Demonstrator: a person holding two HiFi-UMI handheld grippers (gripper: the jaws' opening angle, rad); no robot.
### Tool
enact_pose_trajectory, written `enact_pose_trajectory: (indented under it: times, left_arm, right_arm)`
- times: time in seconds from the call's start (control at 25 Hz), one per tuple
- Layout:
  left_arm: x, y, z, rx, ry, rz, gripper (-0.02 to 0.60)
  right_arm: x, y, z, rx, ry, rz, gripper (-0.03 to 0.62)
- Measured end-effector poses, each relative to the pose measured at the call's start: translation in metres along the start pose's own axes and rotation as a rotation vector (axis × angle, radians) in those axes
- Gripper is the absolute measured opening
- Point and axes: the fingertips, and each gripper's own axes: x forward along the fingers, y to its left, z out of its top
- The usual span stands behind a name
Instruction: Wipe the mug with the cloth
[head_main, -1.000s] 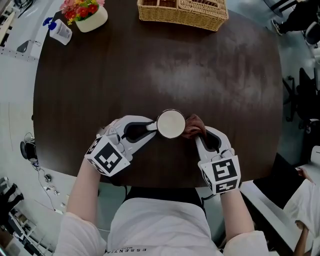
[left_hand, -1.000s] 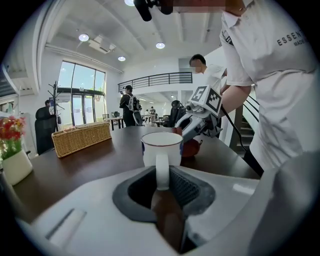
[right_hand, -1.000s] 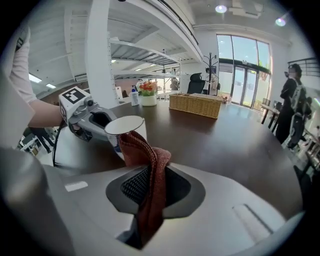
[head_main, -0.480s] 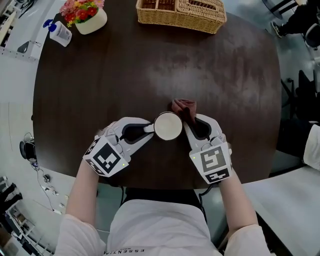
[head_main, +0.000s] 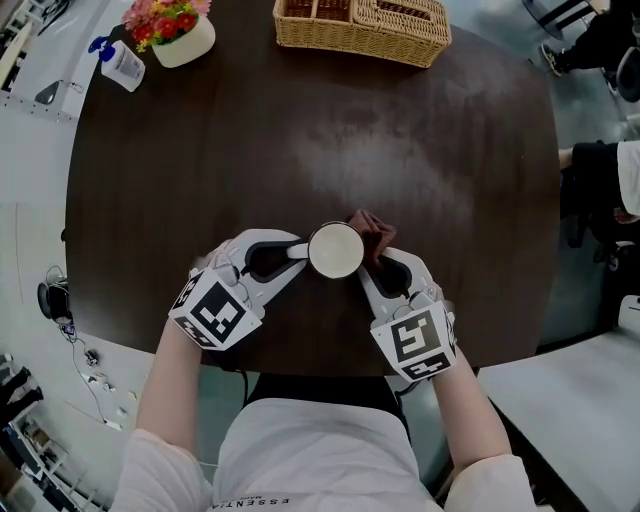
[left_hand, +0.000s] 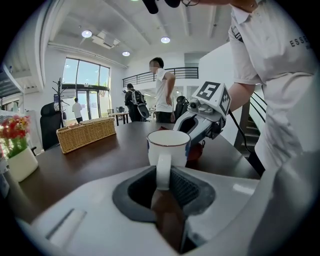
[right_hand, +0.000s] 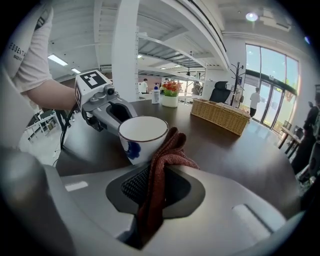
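Near bench edge: mug (head_main: 336, 250) is standing upright on the dark bench (head_main: 250, 130), between the two hand-held grippers and close to the person.
Left hand-held gripper (left_hand: 162, 174): is clenching the mug's white handle between its jaws, reaching in from the mug's left side.
Right hand-held gripper (right_hand: 152, 187): is grasping the reddish-brown cloth (right_hand: 162, 155), with its jaws closed on the fabric.
Cloth: is bunching up out of the jaws and pressing against the mug's right wall, reaching up to the rim; in the head view a fold is showing just beyond the mug.
Mug look: white, showing a thin dark rim and a blue mark on its wall.
Far bench edge: basket (head_main: 362, 25) is sitting there; flower pot (head_main: 170, 28) is sitting at the far left corner, well apart from the mug.
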Motion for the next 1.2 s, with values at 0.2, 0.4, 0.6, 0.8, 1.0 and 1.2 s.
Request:
enact_pose_trajectory:
  times: [0.2,0.4,0.6,0.8,1.0,1.2]
  left_arm:
    - [0.0,0.0,0.001,-0.006,0.013,0.019,0.077]
    - [0.0,-0.001,0.0,-0.009,0.016,0.022,0.077]
    - [-0.001,-0.003,-0.001,-0.005,0.011,0.011,0.077]
    - [-0.002,-0.002,-0.001,0.006,0.015,0.002,0.077]
    - [-0.002,0.002,0.001,0.045,0.035,-0.027,0.077]
    - [-0.001,0.004,0.005,0.072,0.035,-0.072,0.078]
  right_arm:
    - [-0.009,0.017,-0.005,0.042,0.003,-0.011,0.081]
    - [-0.016,0.047,-0.008,0.05,-0.005,0.016,0.081]
    - [-0.022,0.062,0.0,0.096,-0.033,0.051,0.081]
    - [-0.042,0.04,-0.006,0.112,-0.017,0.023,0.082]
    - [-0.041,-0.016,-0.004,-0.036,-0.006,0.01,0.081]
    - [-0.008,-0.039,0.026,-0.23,-0.042,0.177,0.082]
